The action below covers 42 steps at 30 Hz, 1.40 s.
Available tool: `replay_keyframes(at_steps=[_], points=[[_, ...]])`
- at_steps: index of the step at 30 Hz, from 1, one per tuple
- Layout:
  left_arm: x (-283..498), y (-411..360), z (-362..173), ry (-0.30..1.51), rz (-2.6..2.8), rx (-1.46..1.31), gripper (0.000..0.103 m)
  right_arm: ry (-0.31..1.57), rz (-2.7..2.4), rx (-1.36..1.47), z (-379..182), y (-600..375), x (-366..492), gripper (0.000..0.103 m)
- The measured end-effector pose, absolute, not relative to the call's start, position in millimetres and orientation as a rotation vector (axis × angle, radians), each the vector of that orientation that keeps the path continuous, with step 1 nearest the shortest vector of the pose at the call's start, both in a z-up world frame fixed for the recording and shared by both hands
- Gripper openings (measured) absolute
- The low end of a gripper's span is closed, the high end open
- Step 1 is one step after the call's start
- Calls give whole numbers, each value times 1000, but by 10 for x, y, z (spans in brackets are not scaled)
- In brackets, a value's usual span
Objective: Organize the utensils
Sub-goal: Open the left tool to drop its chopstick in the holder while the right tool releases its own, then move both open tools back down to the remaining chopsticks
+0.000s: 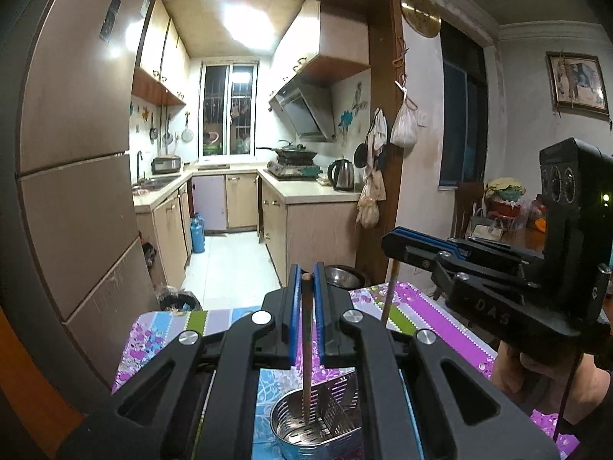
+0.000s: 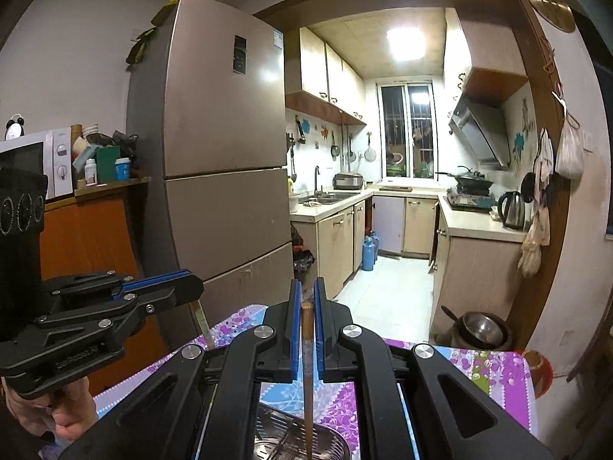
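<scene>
My left gripper (image 1: 306, 280) is shut on a brown wooden chopstick (image 1: 306, 349). The stick hangs almost upright, and its lower end reaches into a perforated metal utensil holder (image 1: 283, 418) on the floral tablecloth (image 1: 440, 306). To its right, my right gripper (image 1: 387, 241) grips a second chopstick (image 1: 390, 291) that points down toward the table. In the right wrist view my right gripper (image 2: 306, 295) is shut on that chopstick (image 2: 307, 383), whose tip is over the holder (image 2: 268, 442) at the bottom edge. My left gripper (image 2: 195, 285) shows at the left with its chopstick (image 2: 203, 324).
A tall fridge (image 2: 222, 153) stands left of the kitchen doorway beyond the table's far edge. A metal bowl (image 2: 482, 327) sits low by the door post. A person's hand (image 2: 57, 414) grips the left tool. A wooden chair (image 1: 465, 207) and clutter stand at the right.
</scene>
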<state>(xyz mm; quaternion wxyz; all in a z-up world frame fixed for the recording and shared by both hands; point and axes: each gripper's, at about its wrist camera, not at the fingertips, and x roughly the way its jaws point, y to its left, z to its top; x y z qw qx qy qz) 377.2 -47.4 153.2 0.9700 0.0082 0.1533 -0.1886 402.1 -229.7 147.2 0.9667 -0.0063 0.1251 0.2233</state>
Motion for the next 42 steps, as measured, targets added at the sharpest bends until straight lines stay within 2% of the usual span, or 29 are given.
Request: replay_keyframes(at_steps=[6,8,9,10,12,17,21,27,31,36,42], points=[[3847,-503,1498,327,-374,17,6,267,460,-22,1376,-2285,4037,9],[3836,-502,1506,334,-377,20,9,261,451,-21,1388,-2307,4006,28],[3823,-499,1525,334,-376,20,20,247,451,-17,1411,-2327,3962,42],[3786,-485,1544,326,-367,20,38,238,448,-15,1444,-2338,3926,47],[3663,-439,1615,297,-348,21,53,220,437,-16,1515,-2381,3828,49],[3105,-206,1781,233,-327,69,60,154,421,-31,1763,-2475,3161,50],[2412,153,1694,187,-283,124,71,109,465,-57,1675,-2495,2233,50],[1452,728,878,293,-197,180,73,171,493,-57,881,-2380,1113,50],[1192,1001,279,419,-182,141,73,273,458,-34,150,-2236,598,48],[1084,1238,-313,524,-148,88,73,412,431,18,-520,-2001,324,31],[1063,1316,-523,545,-161,48,73,524,465,-2,-1001,-1419,261,25]])
